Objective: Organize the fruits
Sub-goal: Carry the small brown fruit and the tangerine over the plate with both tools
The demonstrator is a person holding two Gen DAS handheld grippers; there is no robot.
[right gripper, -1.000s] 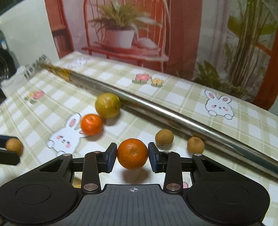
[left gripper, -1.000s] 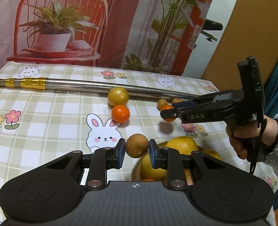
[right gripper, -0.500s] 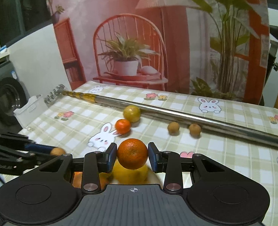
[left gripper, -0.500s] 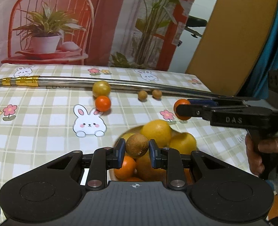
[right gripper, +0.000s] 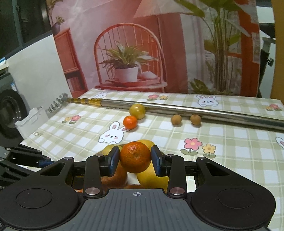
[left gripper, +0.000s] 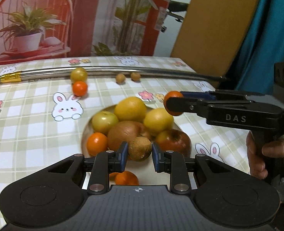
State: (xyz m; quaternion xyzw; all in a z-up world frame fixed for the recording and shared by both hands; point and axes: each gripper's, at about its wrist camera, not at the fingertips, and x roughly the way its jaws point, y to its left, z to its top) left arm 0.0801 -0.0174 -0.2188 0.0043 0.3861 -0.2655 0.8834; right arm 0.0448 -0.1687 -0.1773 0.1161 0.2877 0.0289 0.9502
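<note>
My left gripper [left gripper: 139,153] is shut on a small brown round fruit [left gripper: 140,148], held above a plate [left gripper: 84,132] piled with yellow citrus [left gripper: 130,108], a brown onion-like fruit [left gripper: 125,134], a red apple [left gripper: 173,141] and tangerines [left gripper: 96,143]. My right gripper [right gripper: 135,158] is shut on an orange tangerine [right gripper: 135,156] over the same pile; in the left wrist view that gripper [left gripper: 173,104] hangs above the plate's right edge. On the cloth lie a loose tangerine [right gripper: 130,121], a yellow-green fruit [right gripper: 137,111] and two small brown fruits [right gripper: 176,119] [right gripper: 195,119].
A long metal pole [right gripper: 180,108] with a gold end lies across the far side of the checked tablecloth [right gripper: 228,144]. A person's hand [left gripper: 257,154] grips the right tool. A printed backdrop stands behind the table, and a washing machine [right gripper: 5,111] sits left.
Both grippers have pulled back from the loose fruit and come over the plate, each still carrying its fruit. The pile now sits directly below them.
</note>
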